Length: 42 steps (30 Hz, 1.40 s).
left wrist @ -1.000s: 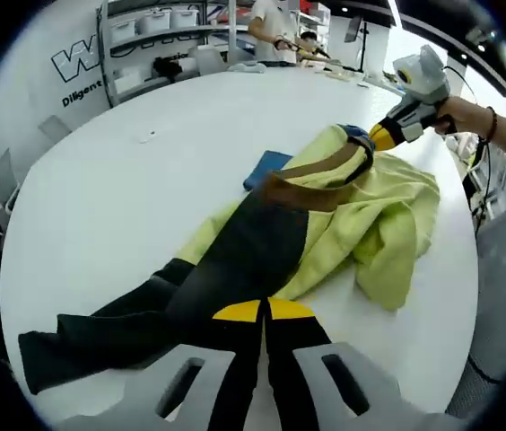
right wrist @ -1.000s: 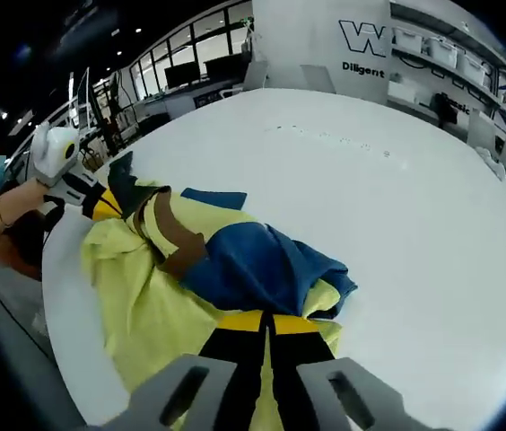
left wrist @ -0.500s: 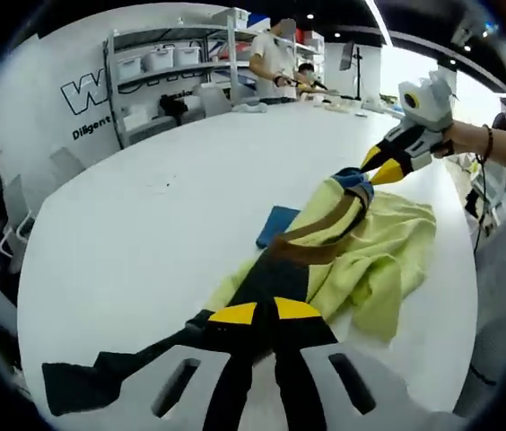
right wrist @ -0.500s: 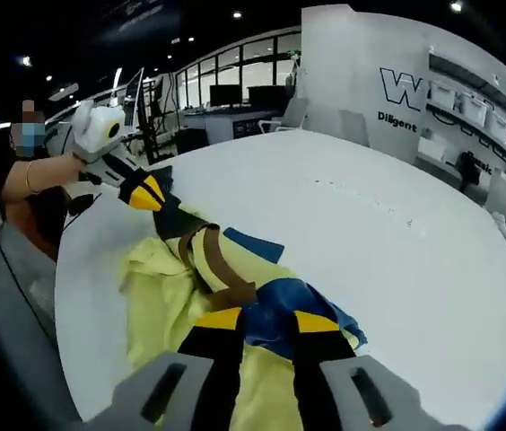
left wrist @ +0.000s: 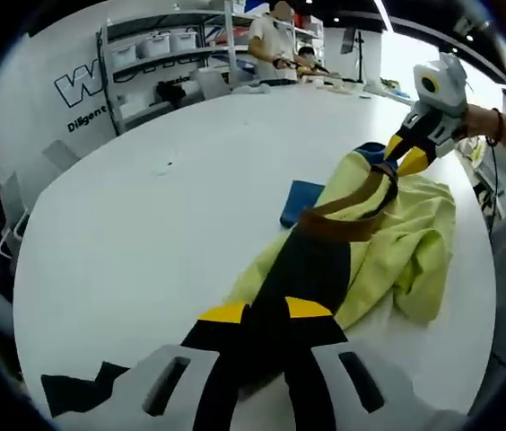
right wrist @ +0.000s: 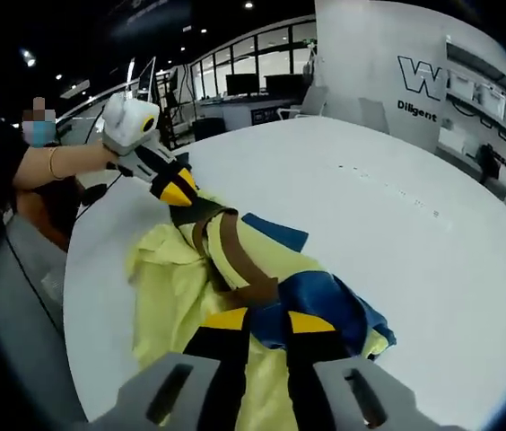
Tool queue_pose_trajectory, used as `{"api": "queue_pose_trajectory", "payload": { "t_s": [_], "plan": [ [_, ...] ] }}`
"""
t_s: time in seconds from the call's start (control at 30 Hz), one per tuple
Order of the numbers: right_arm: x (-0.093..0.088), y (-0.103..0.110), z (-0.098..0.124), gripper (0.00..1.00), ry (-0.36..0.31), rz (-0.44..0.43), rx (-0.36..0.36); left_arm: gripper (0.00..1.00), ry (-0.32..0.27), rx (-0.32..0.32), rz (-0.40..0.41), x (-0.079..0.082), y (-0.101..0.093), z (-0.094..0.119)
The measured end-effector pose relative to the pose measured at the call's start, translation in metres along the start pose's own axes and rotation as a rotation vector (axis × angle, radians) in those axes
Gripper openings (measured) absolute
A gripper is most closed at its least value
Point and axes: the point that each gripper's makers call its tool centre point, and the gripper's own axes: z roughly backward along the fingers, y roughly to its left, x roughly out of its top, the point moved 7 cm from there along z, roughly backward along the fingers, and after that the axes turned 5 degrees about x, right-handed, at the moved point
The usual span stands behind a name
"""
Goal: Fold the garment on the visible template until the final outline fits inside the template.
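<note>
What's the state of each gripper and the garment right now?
Left gripper: shut on the garment's dark part.
Right gripper: shut on the garment's blue part.
Garment: bunched, unfolded, stretched between both grippers; yellow part crumpled on the table.

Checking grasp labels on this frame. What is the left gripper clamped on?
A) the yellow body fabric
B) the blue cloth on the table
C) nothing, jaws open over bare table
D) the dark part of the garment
D: in the left gripper view the left gripper has its yellow-tipped jaws closed on the dark part of the garment, which runs on to the brown band.
</note>
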Motion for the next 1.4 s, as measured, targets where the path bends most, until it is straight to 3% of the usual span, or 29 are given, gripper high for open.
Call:
{"api": "queue_pose_trajectory", "payload": {
  "t_s": [0.2,0.27,0.9,1.07,1.17,1.33,1.4],
  "plan": [
    [-0.003,0.001,0.001,0.03,0.008,-0.005,0.006,0.18,-0.008,0.037,-0.020,0.002,0.004,0.002],
    [-0.003,0.001,0.002,0.00,0.008,-0.002,0.007,0.17,0.007,0.016,-0.011,-0.001,0.004,-0.002],
    [0.001,0.008,0.004,0.00,-0.004,0.022,0.032,0.07,0.022,0.017,0.006,-0.003,0.002,0.006],
    [0.009,0.013,0.014,0.00,-0.023,0.020,0.041,0.07,-0.023,0.031,-0.006,0.007,0.004,0.023],
    [0.016,0.013,0.018,0.00,-0.037,0.033,0.026,0.07,-0.082,0.052,-0.003,0.019,0.008,0.035],
    [0.039,0.010,0.026,0.00,-0.096,0.062,-0.016,0.06,-0.148,0.123,-0.001,0.035,0.018,0.048],
    [0.059,0.004,0.028,0.00,-0.156,0.074,-0.056,0.06,-0.184,0.169,0.000,0.044,0.025,0.053]
  ]
}}
